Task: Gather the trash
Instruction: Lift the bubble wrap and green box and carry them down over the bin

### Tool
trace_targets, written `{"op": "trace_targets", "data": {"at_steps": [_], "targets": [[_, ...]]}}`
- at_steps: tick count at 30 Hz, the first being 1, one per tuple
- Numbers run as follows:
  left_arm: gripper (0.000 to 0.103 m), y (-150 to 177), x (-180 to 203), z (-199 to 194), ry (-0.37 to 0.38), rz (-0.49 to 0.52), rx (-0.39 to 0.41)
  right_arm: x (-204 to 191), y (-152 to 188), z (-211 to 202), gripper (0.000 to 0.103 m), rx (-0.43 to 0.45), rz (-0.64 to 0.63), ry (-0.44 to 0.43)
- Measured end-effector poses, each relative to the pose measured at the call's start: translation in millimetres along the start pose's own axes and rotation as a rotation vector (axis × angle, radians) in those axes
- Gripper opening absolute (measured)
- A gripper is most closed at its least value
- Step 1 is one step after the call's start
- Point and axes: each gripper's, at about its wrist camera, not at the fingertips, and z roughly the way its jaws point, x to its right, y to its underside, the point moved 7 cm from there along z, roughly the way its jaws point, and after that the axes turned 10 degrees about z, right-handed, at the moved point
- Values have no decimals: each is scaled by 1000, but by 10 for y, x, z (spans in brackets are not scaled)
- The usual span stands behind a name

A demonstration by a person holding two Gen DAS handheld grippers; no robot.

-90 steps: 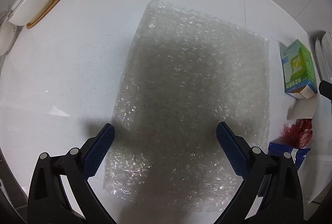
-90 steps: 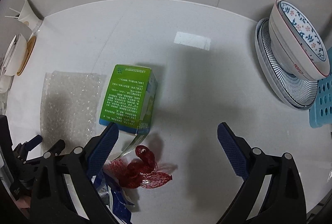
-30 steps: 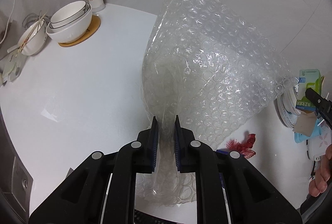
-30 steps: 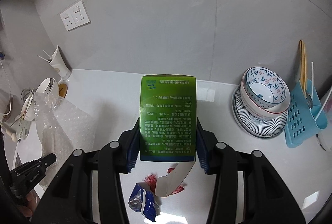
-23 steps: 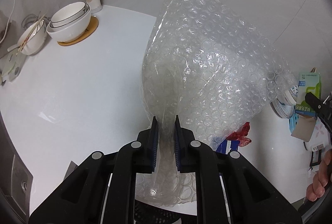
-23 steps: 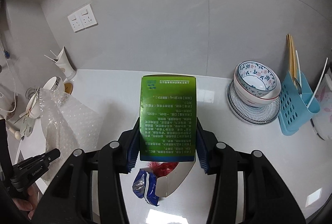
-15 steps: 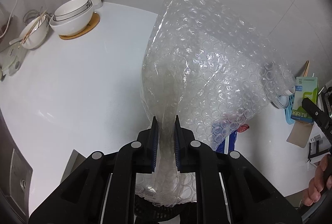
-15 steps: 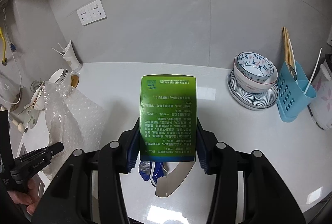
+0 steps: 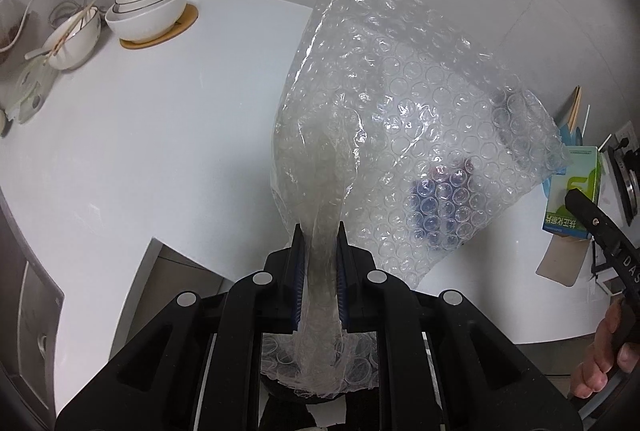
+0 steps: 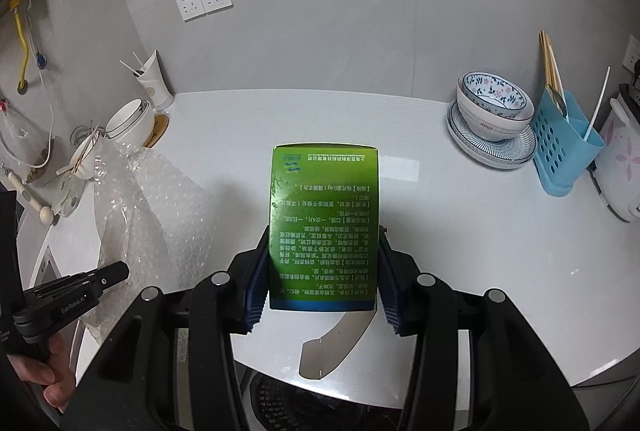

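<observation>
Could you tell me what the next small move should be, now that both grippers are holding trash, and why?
Probably carry both pieces on over the dark mesh bin showing below the counter edge, then let go. The left gripper is shut on the bubble wrap and the right gripper on the green box, both lifted clear of the counter.

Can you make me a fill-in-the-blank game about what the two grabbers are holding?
1. The left gripper has its jaws shut on a sheet of ____ wrap.
2. The box in the right gripper is mostly ____ in colour.
3. The flowered bowl sits on a striped ____.
4. The chopsticks stand in a ____ basket.

Missing words: bubble; green; plate; blue
</observation>
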Motion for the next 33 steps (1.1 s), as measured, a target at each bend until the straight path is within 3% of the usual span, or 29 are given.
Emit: {"op": "trace_targets", "data": {"at_steps": [33], "targets": [[12,938,-393,187,-10,15,-91,-123,1214,-45,44,-117,-61,8]]}}
